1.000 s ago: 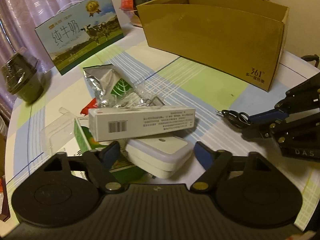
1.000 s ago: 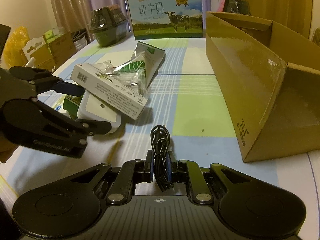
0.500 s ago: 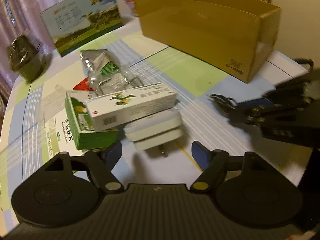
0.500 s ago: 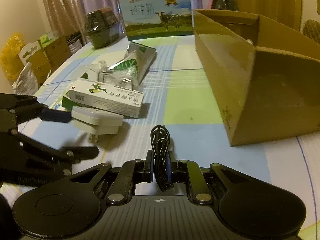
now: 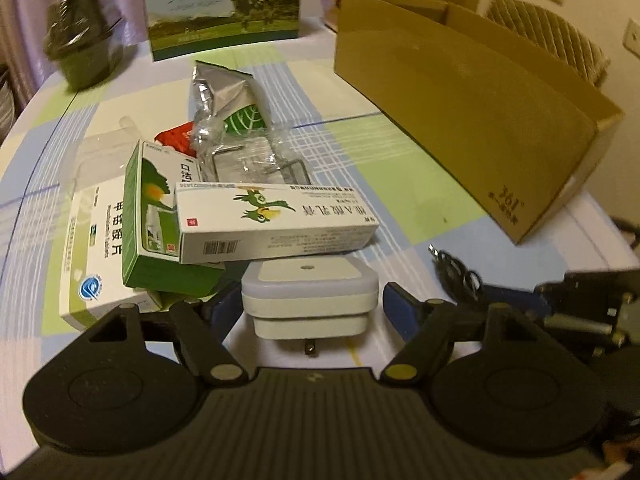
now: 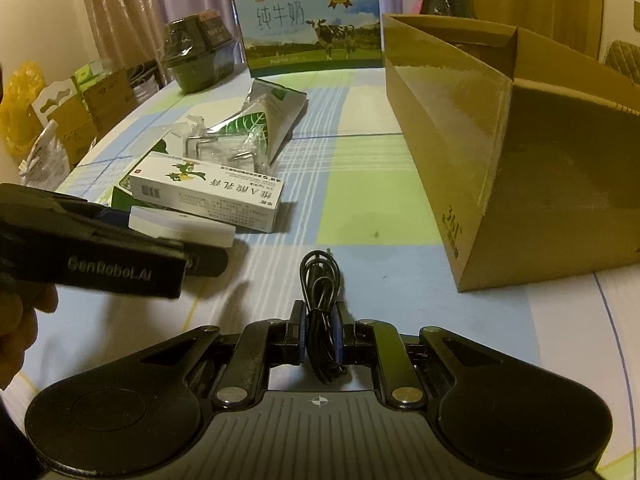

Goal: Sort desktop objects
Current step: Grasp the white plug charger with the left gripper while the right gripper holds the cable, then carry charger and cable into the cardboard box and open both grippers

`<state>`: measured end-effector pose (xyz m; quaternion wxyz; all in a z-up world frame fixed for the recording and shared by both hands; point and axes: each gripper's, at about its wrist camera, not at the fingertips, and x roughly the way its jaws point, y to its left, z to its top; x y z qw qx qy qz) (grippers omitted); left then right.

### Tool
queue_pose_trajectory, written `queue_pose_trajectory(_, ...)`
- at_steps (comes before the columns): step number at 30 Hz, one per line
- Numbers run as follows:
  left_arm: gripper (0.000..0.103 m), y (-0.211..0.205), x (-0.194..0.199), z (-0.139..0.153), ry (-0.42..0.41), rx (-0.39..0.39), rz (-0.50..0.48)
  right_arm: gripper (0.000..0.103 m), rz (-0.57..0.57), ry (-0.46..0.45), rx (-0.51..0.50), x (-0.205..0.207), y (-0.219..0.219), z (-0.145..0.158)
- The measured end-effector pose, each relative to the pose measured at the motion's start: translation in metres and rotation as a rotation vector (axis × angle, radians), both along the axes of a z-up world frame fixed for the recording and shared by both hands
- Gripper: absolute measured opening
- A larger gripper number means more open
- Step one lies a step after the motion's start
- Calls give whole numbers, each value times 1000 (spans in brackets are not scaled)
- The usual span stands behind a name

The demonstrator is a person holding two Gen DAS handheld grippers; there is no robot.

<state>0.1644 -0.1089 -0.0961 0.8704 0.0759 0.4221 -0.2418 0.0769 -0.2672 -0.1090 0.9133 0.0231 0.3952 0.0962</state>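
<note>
Closer now, the left gripper (image 5: 310, 306) fingers spread around the white plug adapter (image 5: 309, 294), under the ointment box (image 5: 276, 219); the right gripper (image 6: 319, 338) fingers clamp the coiled black cable (image 6: 320, 300).

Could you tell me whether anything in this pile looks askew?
Yes: the long white medicine box lies tilted, bridging the green carton and the white plug adapter instead of lying flat on the table.

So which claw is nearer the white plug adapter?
Left. The left claw is open with the white plug adapter between its fingers; the right claw, shut on the black cable, sits off to its right.
</note>
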Motion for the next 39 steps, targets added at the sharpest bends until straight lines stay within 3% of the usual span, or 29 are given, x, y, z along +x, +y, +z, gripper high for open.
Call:
queue_pose_trajectory(6,63,2,5,0,-3,-12,32,9,26,-21,-37,-1,3,-2)
queue_pose_trajectory(15,61,1,-5,2,-18,7,5,15,48,-40,-77,4,10,-5)
queue_pose_trajectory(23,61,10,-25,11,-15,-4,25,11,44,-26,-76,1,10,-3)
queue_pose_trajectory(39,61,17,-62,65,-73,-79,54,11,-3,-116,-9,-36,-1,58)
